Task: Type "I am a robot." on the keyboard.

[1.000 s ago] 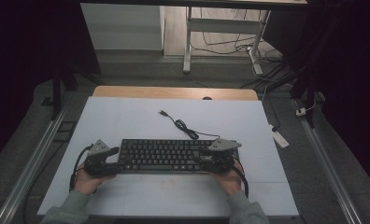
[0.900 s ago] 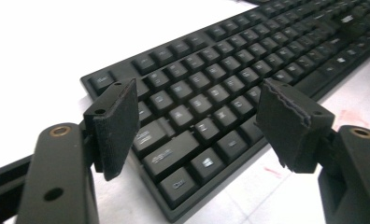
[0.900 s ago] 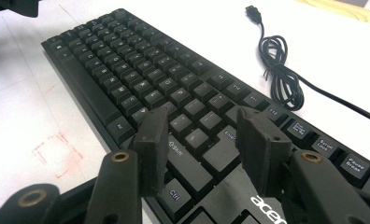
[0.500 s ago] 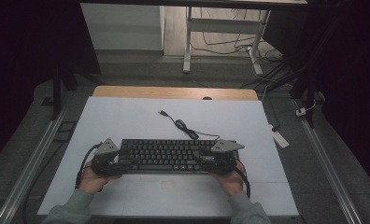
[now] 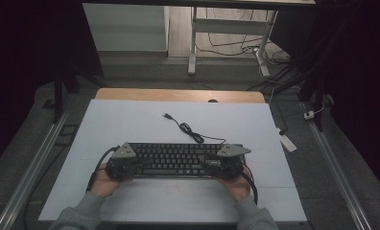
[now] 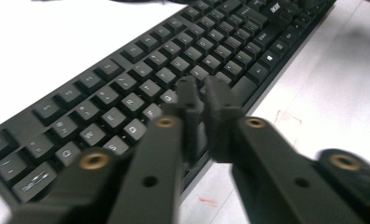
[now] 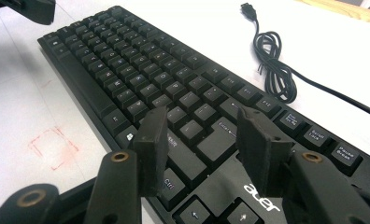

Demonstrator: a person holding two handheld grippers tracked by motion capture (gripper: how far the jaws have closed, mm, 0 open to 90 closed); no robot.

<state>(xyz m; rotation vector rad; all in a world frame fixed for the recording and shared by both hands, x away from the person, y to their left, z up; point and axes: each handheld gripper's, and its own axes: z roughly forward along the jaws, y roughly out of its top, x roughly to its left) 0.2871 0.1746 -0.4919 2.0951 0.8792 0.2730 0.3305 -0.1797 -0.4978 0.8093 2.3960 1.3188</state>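
A black keyboard lies across the near middle of the white table sheet. Its coiled cable runs back to a plug. My left gripper is over the keyboard's left end; in the left gripper view the gripper is shut, with nothing between its jaws, just above the letter keys. My right gripper is over the right end. In the right gripper view that gripper stands open above the Enter key and the keyboard, gripping nothing.
A wooden table edge shows behind the sheet. A faint red square mark lies on the sheet in front of the keyboard. A white power strip lies off the right side, and metal rails flank the table.
My left gripper has slid a little to the right, further over the keyboard's left end. The right gripper and the keyboard have hardly moved.
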